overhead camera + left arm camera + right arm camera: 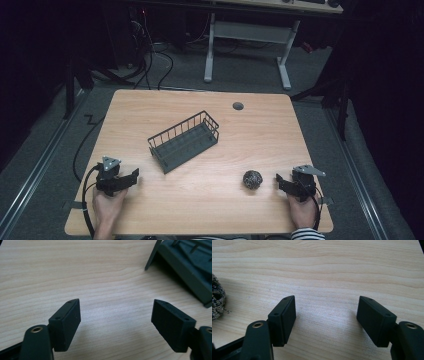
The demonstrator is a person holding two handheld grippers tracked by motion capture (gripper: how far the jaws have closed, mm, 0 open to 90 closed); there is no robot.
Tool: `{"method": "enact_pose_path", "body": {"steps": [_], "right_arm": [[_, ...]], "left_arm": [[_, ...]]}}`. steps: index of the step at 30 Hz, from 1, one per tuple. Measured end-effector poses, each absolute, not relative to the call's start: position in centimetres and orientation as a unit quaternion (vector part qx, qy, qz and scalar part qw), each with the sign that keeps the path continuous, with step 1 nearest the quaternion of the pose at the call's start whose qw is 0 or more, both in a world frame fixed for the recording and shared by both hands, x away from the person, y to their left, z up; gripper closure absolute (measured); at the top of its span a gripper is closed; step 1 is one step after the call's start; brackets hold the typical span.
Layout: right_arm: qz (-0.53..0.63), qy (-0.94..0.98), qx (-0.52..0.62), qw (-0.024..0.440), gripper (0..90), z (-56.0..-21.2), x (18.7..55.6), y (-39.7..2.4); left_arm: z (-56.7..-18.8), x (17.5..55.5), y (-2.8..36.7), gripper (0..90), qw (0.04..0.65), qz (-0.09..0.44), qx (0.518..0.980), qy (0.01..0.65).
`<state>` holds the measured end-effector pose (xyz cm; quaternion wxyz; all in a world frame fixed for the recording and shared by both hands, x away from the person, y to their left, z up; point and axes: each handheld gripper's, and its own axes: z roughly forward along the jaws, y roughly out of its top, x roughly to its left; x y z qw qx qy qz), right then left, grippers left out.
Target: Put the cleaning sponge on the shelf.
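Observation:
A dark wire basket stands at an angle in the middle of the wooden table; its corner fills the upper right of the left gripper view. A ball of steel wool lies at the front right, and its edge shows at the far left of the right gripper view. My left gripper rests near the front left edge, open, with bare wood between its jaws. My right gripper sits just right of the steel wool, open and holding nothing.
A round cable hole sits near the table's far edge. Beyond the table stand a white desk frame and cables on the grey floor. A black cable loops off the left gripper over the table's front left corner.

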<state>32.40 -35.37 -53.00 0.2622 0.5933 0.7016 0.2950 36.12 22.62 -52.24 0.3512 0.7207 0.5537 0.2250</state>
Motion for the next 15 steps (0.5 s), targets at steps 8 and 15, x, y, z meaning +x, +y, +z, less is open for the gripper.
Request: {"method": "enact_pose_path", "body": {"steps": [8, 15], "right_arm": [[0.295, 0.703, 0.593, 0.261, 32.1, -53.0, 32.4, -35.3], [0.296, 0.703, 0.591, 0.261, 32.1, -53.0, 32.4, -35.3]], "left_arm": [[-50.2, 36.0, 22.2, 21.7, 0.379, 0.212, 0.718, 0.544], [-48.8, 36.2, 21.7, 21.3, 0.401, 0.19, 0.719, 0.536]]}}
